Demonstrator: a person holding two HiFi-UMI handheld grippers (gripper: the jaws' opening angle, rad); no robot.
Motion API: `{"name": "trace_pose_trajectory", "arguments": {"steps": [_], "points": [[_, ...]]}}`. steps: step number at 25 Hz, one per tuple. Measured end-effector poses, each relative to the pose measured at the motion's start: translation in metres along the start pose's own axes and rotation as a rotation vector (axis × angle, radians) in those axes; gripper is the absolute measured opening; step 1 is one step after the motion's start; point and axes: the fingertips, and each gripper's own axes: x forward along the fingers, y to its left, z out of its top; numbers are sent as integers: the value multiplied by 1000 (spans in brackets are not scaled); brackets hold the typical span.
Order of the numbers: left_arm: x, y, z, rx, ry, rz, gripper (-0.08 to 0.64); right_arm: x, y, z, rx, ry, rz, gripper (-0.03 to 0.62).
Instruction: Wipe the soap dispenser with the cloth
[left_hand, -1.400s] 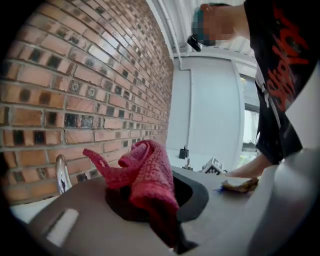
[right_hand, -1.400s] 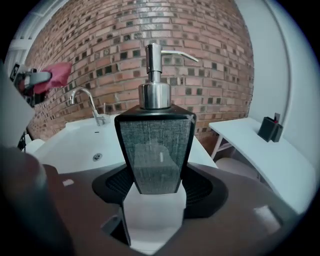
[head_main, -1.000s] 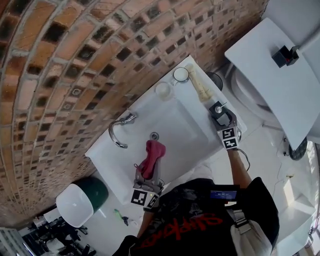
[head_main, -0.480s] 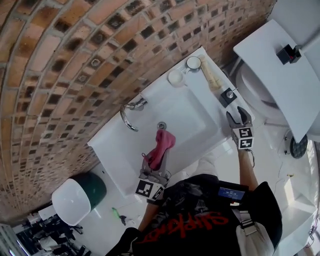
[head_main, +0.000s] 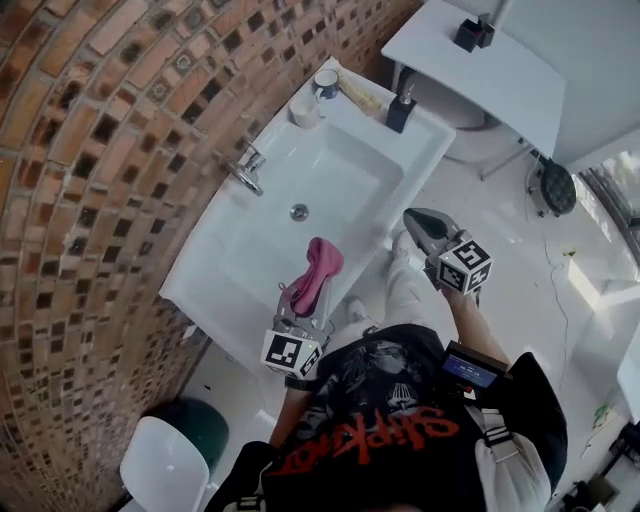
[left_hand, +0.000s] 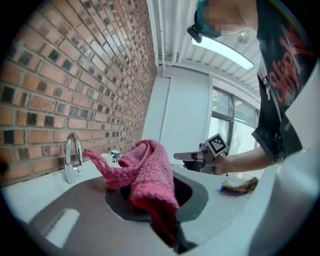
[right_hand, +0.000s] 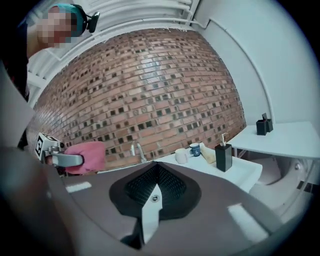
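Left gripper (head_main: 300, 310) is clamped on the pink cloth (head_main: 320, 268), which bunches ahead of its jaws above the white sink (head_main: 240, 250). Right gripper (head_main: 412, 218): jaws have just been closing and meet with nothing between them. Black soap dispenser (head_main: 401, 110) stands well ahead of it, slightly right, on the sink's corner.

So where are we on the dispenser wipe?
Done: the cloth is clamped in the left gripper. In hand: the soap dispenser stands untouched at the sink's end; the right gripper's jaws have just closed on nothing. Left: cloth isn't touching it; whether it was wiped, can't tell.
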Motion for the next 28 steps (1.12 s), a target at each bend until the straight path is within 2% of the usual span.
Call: {"name": "trace_pose_trajectory", "arguments": {"steps": [3,5,9,14,18,22,25,28], "points": [[-26,-13,4,-13,-30,-44,52,-42,44,-2,-39,-20,-15,2],[-33,-30,3,-18,-37,-93,52,-74,60,1,-40,-30,-55,2],[-42,-88,11,42,-9,-238,52,-145,82,-6,-9,-69,-156,2],[-55,-147,24,108,-34,-331,52,-209,110,-7,-20,-113,-199,2],[-87,-178,18,116,-44,-301,52,-244,137,-13,-45,-124,-180,2],[-134,-210,-13,100,-17,-235,52,-290,183,-33,-86,-141,-129,2],[-171,-250,-43,100,26,-212,52,-348,216,-65,-42,-190,-122,2],[-200,-301,-60,95,57,-215,52,-405,230,-93,35,-225,-145,2]]}}
